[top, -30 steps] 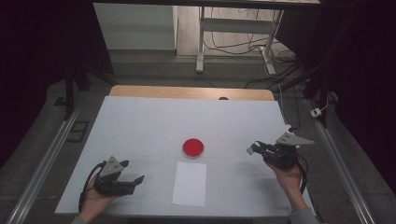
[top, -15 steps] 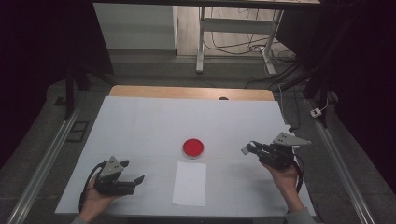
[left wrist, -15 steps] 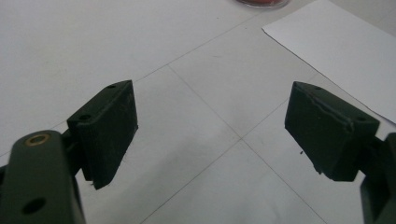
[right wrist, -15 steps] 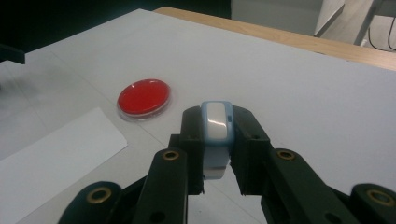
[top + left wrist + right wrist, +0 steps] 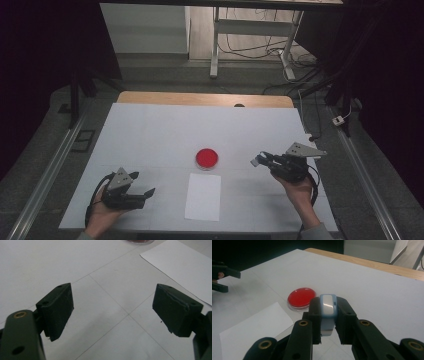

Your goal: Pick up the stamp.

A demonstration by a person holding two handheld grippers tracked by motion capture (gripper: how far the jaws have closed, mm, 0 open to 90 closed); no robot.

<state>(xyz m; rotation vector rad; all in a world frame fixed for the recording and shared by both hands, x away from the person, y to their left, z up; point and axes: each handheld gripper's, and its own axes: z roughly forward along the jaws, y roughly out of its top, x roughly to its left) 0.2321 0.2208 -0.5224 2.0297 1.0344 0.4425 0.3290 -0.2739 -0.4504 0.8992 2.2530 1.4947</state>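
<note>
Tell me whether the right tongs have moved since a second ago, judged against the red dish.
Yes. In the high view the right tongs, shut on a small blue-and-white object, have shifted left, closer to the red dish.

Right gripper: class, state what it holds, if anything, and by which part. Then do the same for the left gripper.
The right gripper clamps a small blue-and-white block by its two side faces, top edge showing. The left gripper holds nothing; its jaws stand open.

White table — red dish, paper sheet on it.
</note>
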